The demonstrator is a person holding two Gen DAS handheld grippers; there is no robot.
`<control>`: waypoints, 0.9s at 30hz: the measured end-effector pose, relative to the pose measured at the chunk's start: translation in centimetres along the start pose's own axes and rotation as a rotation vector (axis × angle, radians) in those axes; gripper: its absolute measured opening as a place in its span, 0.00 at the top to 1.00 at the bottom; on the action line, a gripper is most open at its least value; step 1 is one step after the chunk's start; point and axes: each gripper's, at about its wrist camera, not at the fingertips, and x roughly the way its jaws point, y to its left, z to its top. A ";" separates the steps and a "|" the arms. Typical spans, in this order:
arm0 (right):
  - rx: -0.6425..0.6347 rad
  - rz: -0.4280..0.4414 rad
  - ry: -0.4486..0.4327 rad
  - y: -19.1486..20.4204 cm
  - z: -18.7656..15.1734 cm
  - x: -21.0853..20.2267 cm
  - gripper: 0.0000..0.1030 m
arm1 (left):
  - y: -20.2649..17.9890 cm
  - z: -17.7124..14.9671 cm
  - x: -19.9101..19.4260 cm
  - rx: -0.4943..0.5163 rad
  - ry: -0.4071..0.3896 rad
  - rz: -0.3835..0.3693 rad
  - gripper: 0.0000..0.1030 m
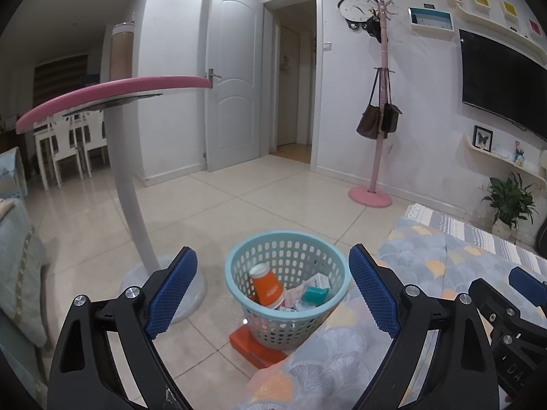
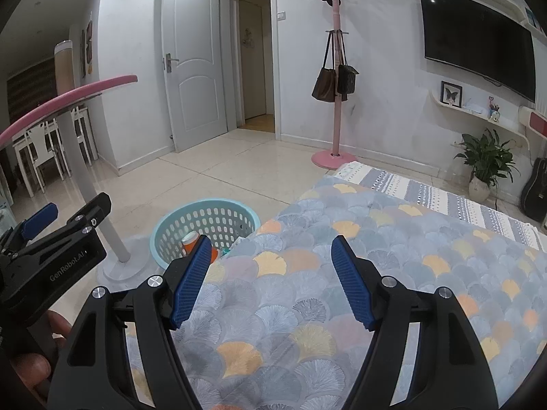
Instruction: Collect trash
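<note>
Empty left tongs [image 1: 273, 287] gape above trash-filled pale-blue perforated basket [image 1: 336, 266].

Home living room: wall TV [image 1: 506, 78], pink coat rack [image 1: 379, 102] with hanging bags [image 1: 377, 119], panda wall clock [image 1: 355, 7], potted plant [image 1: 509, 201], patterned rug [image 2: 342, 273] on tiled floor [image 1: 212, 212], white door [image 1: 232, 78], dining chairs [image 1: 68, 143] in next room, guitar [image 2: 536, 188] by wall
</note>
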 end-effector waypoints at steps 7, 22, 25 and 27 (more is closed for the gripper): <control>0.004 -0.001 -0.001 0.0 -0.2 0.1 0.33 | -0.2 -0.2 0.1 0.001 0.002 0.003 0.15; 0.001 -0.001 -0.001 0.0 -0.1 0.1 0.33 | -0.5 -0.3 0.1 0.012 0.006 0.030 0.15; 0.002 0.000 -0.001 0.0 -0.1 0.1 0.33 | -0.5 -0.2 0.2 0.011 0.007 0.040 0.15; 0.003 0.001 0.000 0.0 -0.2 0.1 0.33 | -0.4 -0.1 0.2 0.009 0.007 0.044 0.15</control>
